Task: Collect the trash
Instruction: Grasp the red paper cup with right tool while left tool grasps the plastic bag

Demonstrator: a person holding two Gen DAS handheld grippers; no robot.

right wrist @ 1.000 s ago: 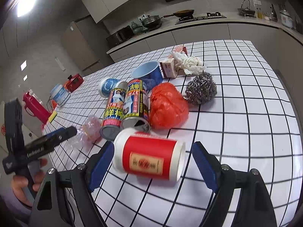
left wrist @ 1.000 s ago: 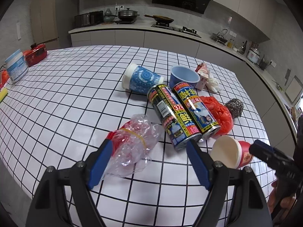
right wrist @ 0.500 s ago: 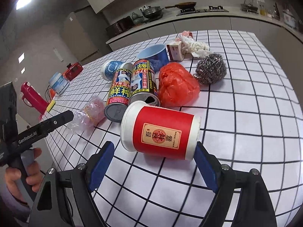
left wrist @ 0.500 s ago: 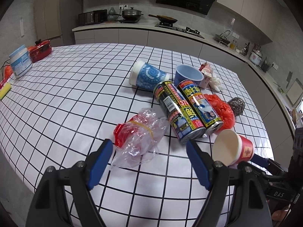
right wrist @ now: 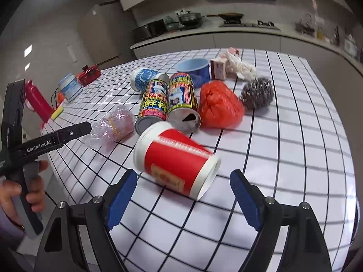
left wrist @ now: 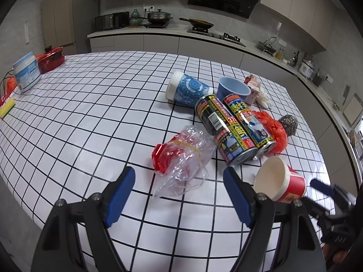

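I see the red paper cup with a white rim (right wrist: 179, 165) lying on its side just ahead of my right gripper (right wrist: 183, 195), whose blue pads are spread and touch nothing. Ahead of my left gripper (left wrist: 179, 195), also spread, lies the crumpled clear plastic bag (left wrist: 183, 156), with two printed tin cans (left wrist: 233, 127) beyond.

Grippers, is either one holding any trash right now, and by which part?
Nothing held. Left gripper open near the plastic bag; right gripper open around the red cup.
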